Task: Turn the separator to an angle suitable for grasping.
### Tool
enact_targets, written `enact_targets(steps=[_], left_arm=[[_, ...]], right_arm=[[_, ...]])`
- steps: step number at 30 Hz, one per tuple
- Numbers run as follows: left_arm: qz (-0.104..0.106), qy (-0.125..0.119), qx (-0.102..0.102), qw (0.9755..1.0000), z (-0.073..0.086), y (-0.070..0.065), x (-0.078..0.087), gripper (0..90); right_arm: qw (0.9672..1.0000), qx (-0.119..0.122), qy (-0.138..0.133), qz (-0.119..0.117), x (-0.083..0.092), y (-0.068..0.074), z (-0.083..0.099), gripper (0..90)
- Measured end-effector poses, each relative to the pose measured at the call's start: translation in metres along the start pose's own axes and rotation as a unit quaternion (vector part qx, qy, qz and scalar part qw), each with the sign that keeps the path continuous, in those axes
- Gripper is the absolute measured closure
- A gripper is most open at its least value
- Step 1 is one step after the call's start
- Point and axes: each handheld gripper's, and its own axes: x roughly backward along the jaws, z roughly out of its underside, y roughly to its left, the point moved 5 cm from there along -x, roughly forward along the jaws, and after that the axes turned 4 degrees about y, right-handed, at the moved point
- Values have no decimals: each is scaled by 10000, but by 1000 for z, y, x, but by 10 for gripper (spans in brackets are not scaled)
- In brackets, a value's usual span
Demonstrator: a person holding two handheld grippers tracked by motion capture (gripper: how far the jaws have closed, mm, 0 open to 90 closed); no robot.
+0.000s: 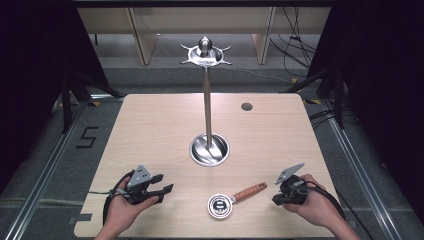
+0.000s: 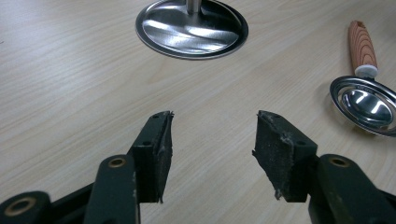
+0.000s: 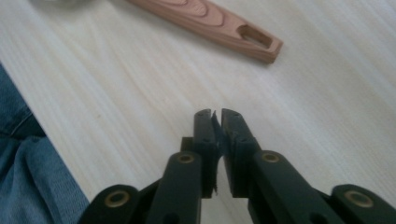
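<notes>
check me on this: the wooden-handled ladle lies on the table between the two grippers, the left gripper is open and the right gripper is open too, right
Not quite. The right gripper is shut: the right gripper view shows its fingers pressed together on nothing. The rest holds: the wooden-handled ladle lies on the table between the grippers, and the left gripper is open, as the left gripper view shows.

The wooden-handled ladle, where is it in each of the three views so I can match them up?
High view: ladle bottom centre, between the grippers.
Left gripper view: right edge, bowl below the handle.
Right gripper view: the handle's slotted end, top centre.
Shared landmark: the handle; the stand's round base links the high and left gripper views.
</notes>
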Motion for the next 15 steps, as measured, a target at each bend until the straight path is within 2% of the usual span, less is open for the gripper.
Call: enact_targets(steps=[3, 4, 5, 8, 9, 11, 12, 14, 15], left_arm=[[14, -6, 30, 10000, 1, 0, -1, 457], [14, -9, 27, 10000, 1, 0, -1, 457], [35, 7, 15, 10000, 1, 0, -1, 457], [22, 9, 17, 10000, 1, 0, 0, 457], [19, 0, 21, 10000, 0, 0, 0, 457], [46, -29, 30, 10000, 0, 0, 1, 457], [52, -6, 26, 10000, 0, 0, 1, 457], [42, -23, -5, 10000, 0, 0, 1, 457], [55, -34, 20, 10000, 0, 0, 1, 457]], right_arm=[[9999, -82, 132, 50, -1, -2, -8, 900], [9993, -197, 289, 148, -3, -2, -14, 900], [9991, -227, 333, 161, -4, -3, -17, 900], [9982, -310, 506, 125, -10, -3, -26, 900], [9975, -415, 555, 119, -12, -2, -29, 900], [9974, -381, 596, 157, -14, -4, -32, 900], [9963, -487, 689, 173, -15, -4, -34, 900], [9958, -518, 732, 181, -19, -6, -39, 900], [9947, -639, 787, 154, -19, -6, -41, 900]])
